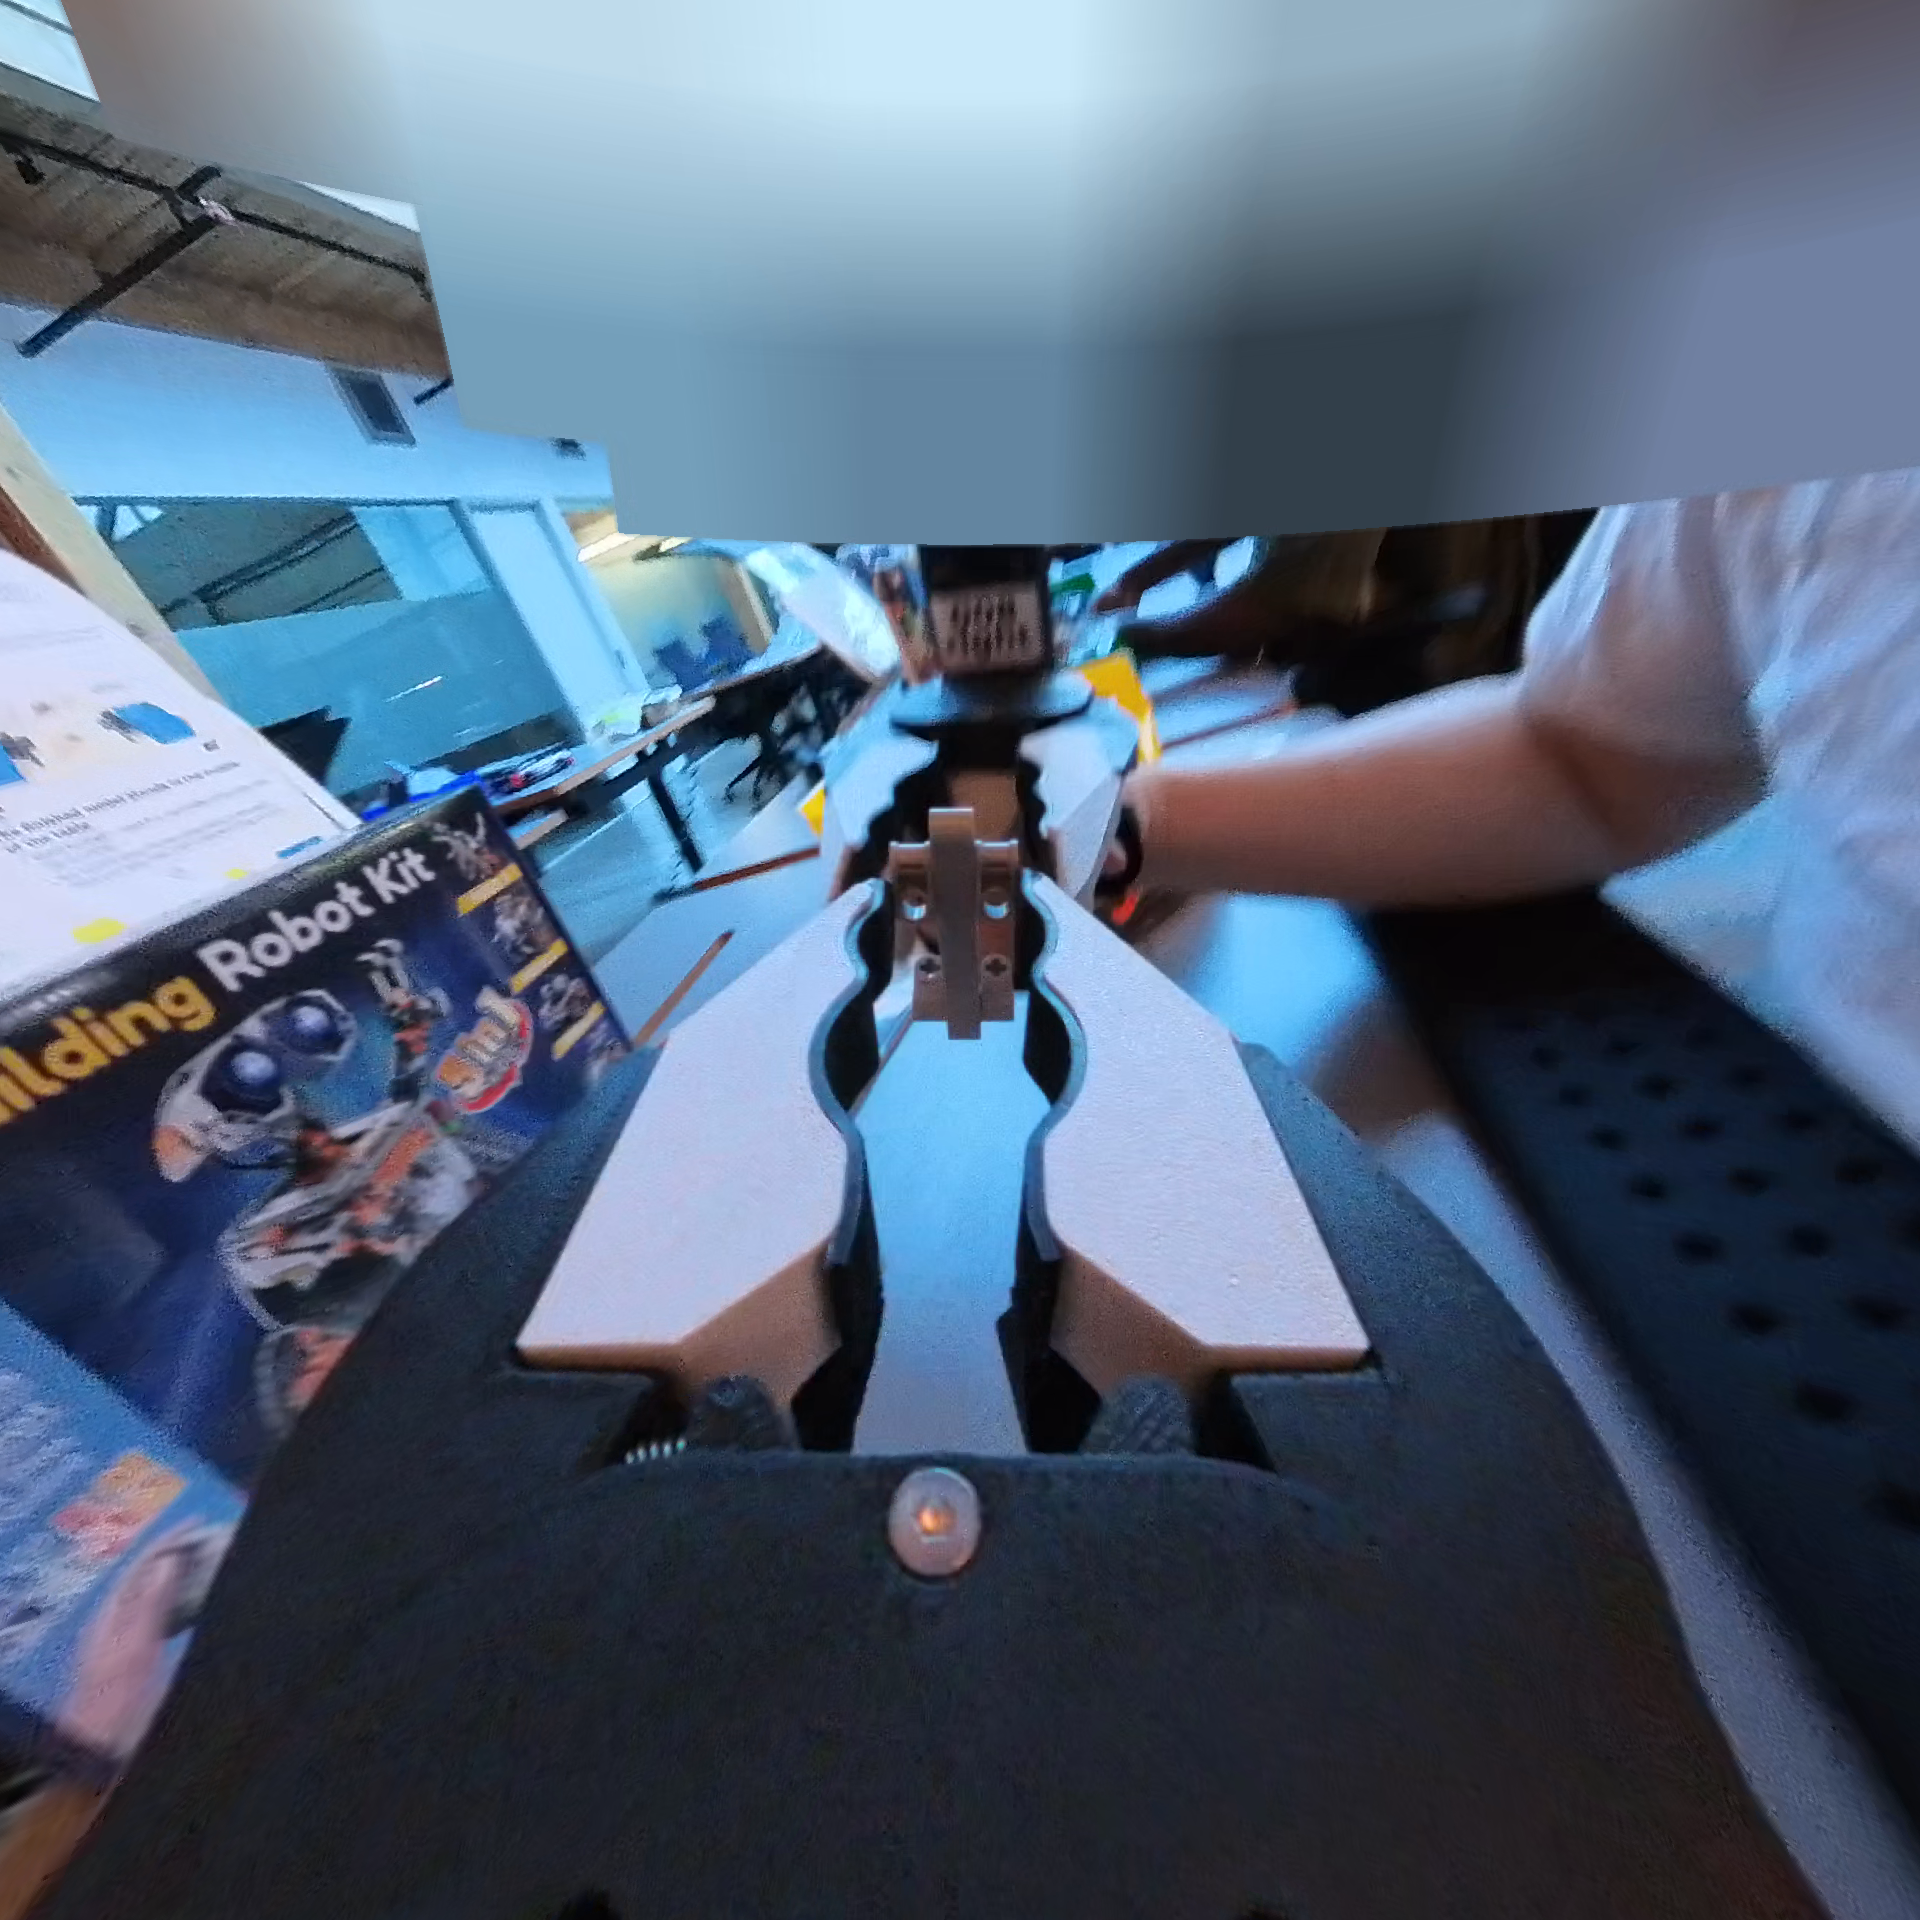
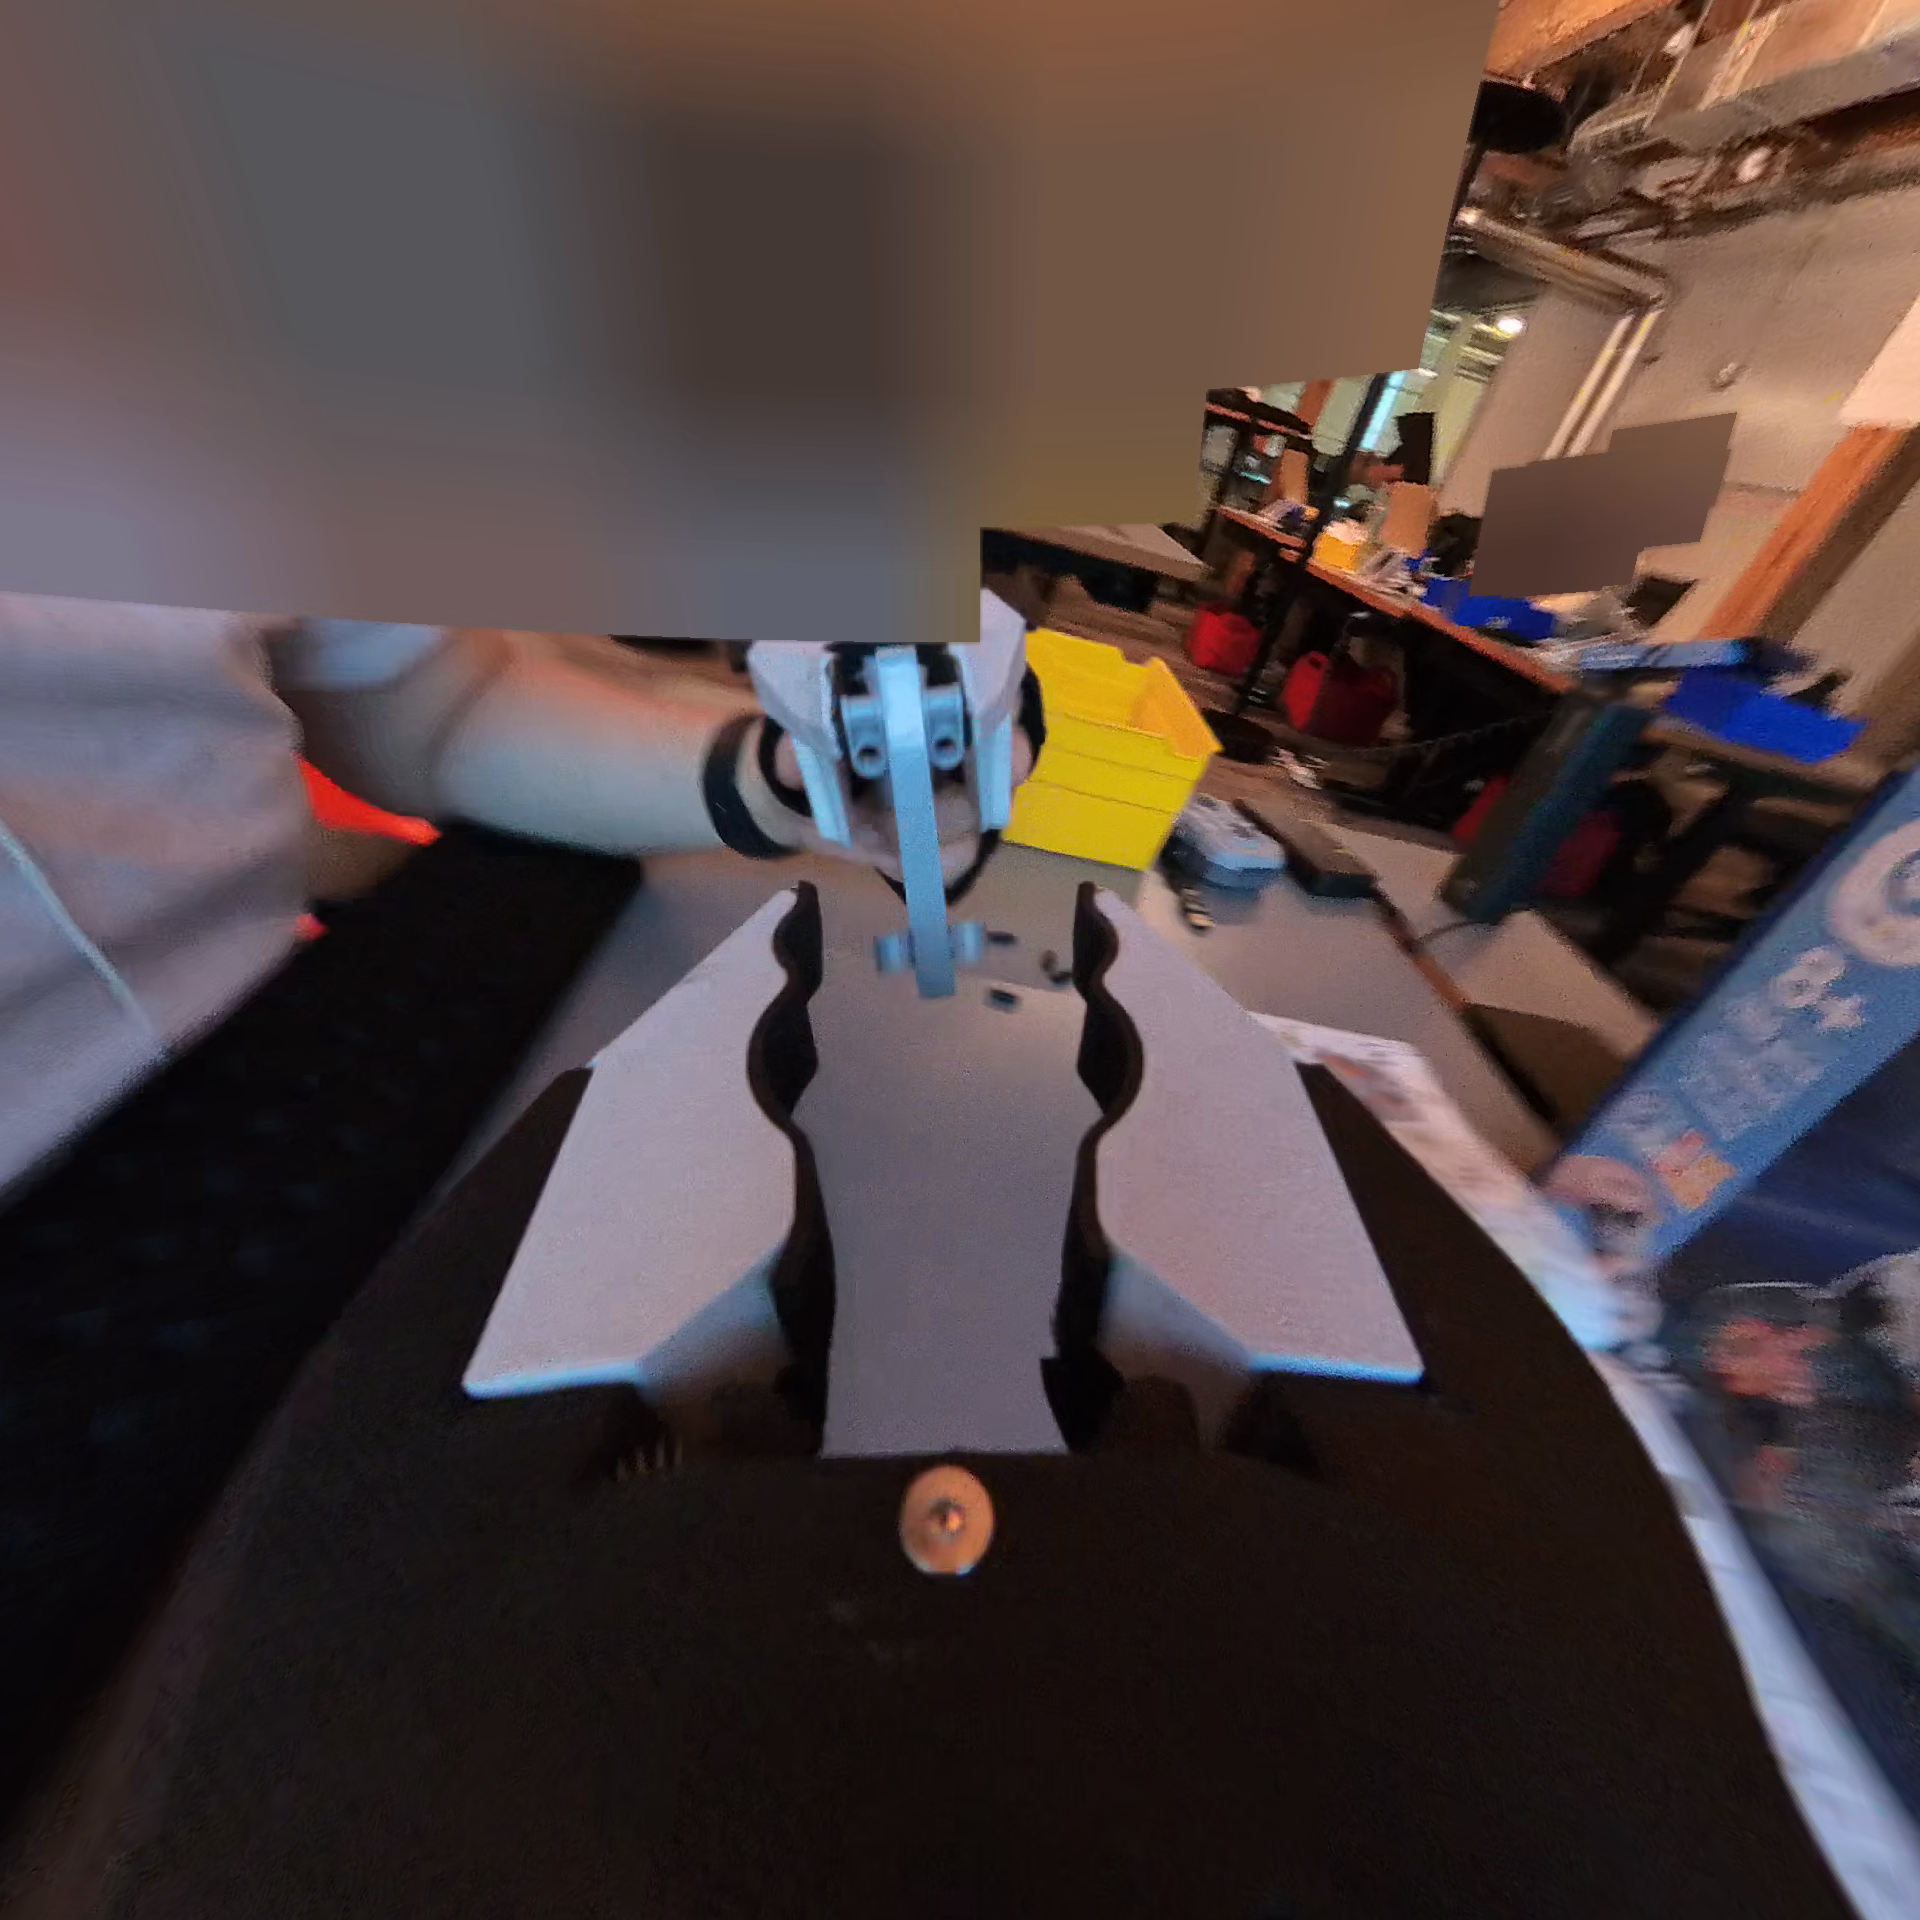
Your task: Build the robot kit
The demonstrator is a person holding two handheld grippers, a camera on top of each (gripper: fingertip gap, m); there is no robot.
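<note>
In the left wrist view my left gripper (image 1: pixel 954 894) is shut on a grey building-brick assembly (image 1: pixel 954 935), a long beam with short cross pieces and pin holes. My right gripper (image 1: pixel 971 831) faces it just beyond, held by a person's hand. In the right wrist view my right gripper (image 2: pixel 945 904) is open with its jaws wide apart. The lower end of the grey assembly (image 2: pixel 920 831) hangs between its tips without touching the pads. The left gripper (image 2: pixel 912 769) grips the assembly's upper end. Both hover over a grey table (image 2: pixel 935 1195).
A robot kit box (image 1: pixel 312 1091) stands close beside the grippers and also shows in the right wrist view (image 2: pixel 1766 1143). A black perforated mat (image 1: pixel 1714 1195) lies on the other side. A yellow bin (image 2: pixel 1112 758) stands behind. Small black parts (image 2: pixel 1003 997) lie on the table. Both grippers' tips are close together, under 4 cm apart.
</note>
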